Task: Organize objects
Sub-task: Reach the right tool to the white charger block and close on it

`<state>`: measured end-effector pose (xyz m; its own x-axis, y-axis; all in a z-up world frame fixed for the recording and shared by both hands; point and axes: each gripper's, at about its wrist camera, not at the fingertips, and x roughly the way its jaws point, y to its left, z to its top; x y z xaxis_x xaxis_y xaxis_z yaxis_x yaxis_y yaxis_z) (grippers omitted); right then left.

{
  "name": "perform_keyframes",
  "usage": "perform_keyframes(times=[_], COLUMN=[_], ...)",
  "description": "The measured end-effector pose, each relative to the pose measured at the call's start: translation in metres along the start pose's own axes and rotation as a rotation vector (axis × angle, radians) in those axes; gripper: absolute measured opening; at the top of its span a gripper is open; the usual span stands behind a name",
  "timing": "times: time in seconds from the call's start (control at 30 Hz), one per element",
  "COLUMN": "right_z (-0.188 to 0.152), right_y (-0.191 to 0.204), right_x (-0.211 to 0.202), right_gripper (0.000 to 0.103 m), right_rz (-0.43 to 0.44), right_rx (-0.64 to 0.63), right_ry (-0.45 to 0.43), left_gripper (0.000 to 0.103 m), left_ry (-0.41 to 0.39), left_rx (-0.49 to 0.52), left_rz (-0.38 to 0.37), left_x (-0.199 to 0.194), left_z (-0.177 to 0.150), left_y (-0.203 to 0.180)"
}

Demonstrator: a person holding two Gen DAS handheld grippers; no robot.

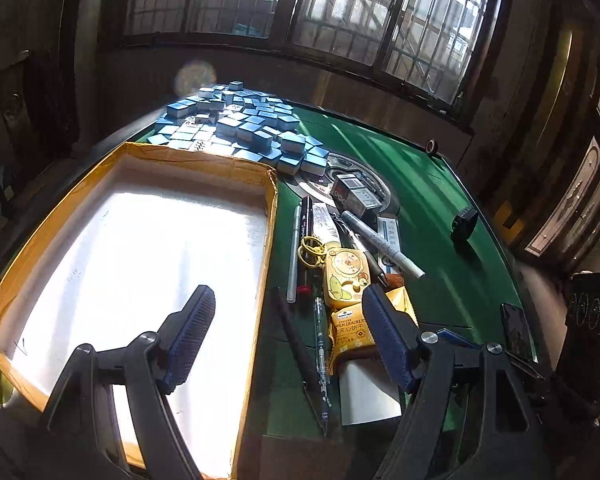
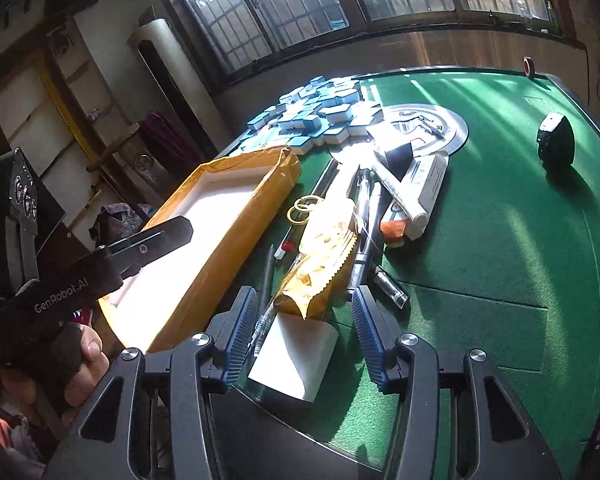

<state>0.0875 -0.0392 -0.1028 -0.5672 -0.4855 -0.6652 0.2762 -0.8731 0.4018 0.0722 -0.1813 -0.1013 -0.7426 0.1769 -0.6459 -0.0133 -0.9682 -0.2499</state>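
Your right tool (image 2: pixel 300 320) is spread, empty, over the cracker pack (image 2: pixel 320 276) at lower centre — pens (image 2: pixel 266 276) and a white box (image 2: pixel 296 356) crowd it. Your left tool (image 1: pixel 288 320) gapes wide too, above the tray (image 1: pixel 204 160) rim.

A green felt table (image 2: pixel 480 240) carries it all. At the window end lies a heap of blue tiles (image 1: pixel 236 120), with an open cardboard box (image 1: pixel 272 216) beside it. Pens (image 1: pixel 294 256), a marker (image 1: pixel 382 242), a snack packet (image 2: pixel 320 276) and a white block (image 2: pixel 296 356) crowd together next to the box. A black tape measure (image 2: pixel 556 140) sits well apart.
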Motion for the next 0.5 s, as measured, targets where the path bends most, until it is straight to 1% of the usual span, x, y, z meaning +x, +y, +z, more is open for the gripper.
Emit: perform_keyframes(times=[0.1, 0.13, 0.23, 0.33, 0.37, 0.5], right_z=[-0.008, -0.011, -0.016, -0.016, -0.016, -0.017], right_y=[-0.007, -0.007, -0.002, 0.014, 0.02, 0.035], right_x=[0.013, 0.017, 0.022, 0.03, 0.033, 0.047], right_gripper=[0.045, 0.045, 0.045, 0.045, 0.046, 0.047], right_rz=[0.024, 0.017, -0.029, -0.08, -0.091, -0.205], right_rx=[0.076, 0.092, 0.091, 0.053, 0.039, -0.012], right_ry=[0.1, 0.127, 0.164, 0.193, 0.199, 0.227], left_gripper=[0.076, 0.076, 0.076, 0.076, 0.076, 0.076], left_ry=[0.04, 0.06, 0.098, 0.125, 0.131, 0.122], left_rx=[0.011, 0.018, 0.008, -0.021, -0.027, -0.022], left_rz=[-0.027, -0.032, -0.044, -0.048, -0.05, -0.041], left_x=[0.001, 0.002, 0.006, 0.008, 0.008, 0.007], left_z=[0.002, 0.001, -0.001, -0.001, 0.0, 0.003], left_y=[0.0, 0.001, 0.003, 0.01, 0.011, 0.015])
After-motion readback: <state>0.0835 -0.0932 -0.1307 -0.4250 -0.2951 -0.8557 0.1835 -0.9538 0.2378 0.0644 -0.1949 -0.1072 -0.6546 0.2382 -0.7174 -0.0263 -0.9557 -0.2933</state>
